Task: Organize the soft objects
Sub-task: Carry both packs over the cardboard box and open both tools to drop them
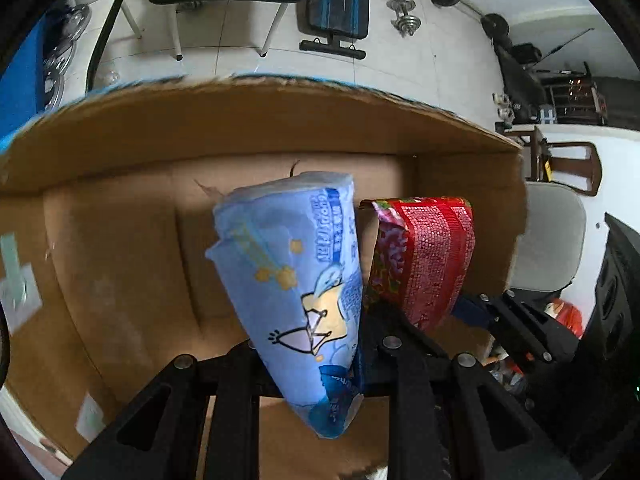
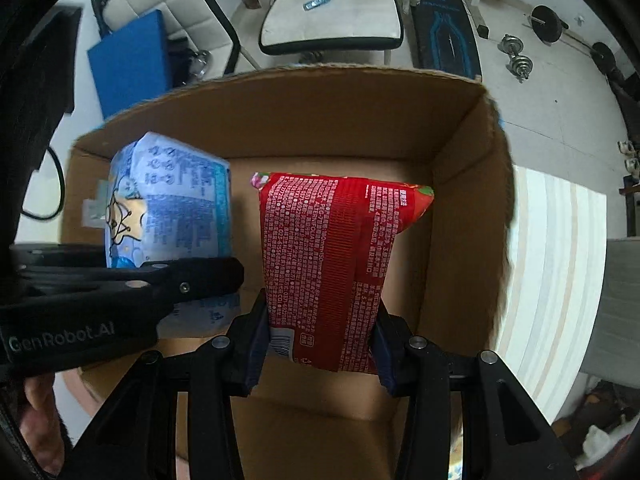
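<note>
My left gripper is shut on a light blue tissue pack with a cartoon bird, held over the open cardboard box. My right gripper is shut on a red tissue pack with white print, also held over the box. The two packs hang side by side: the red pack shows to the right in the left wrist view, the blue pack and the left gripper to the left in the right wrist view. The box floor below looks bare.
The box stands by a white table. Beyond it are a white chair, a blue pad, a black exercise bench and dumbbells on the tiled floor. A grey chair is at the right.
</note>
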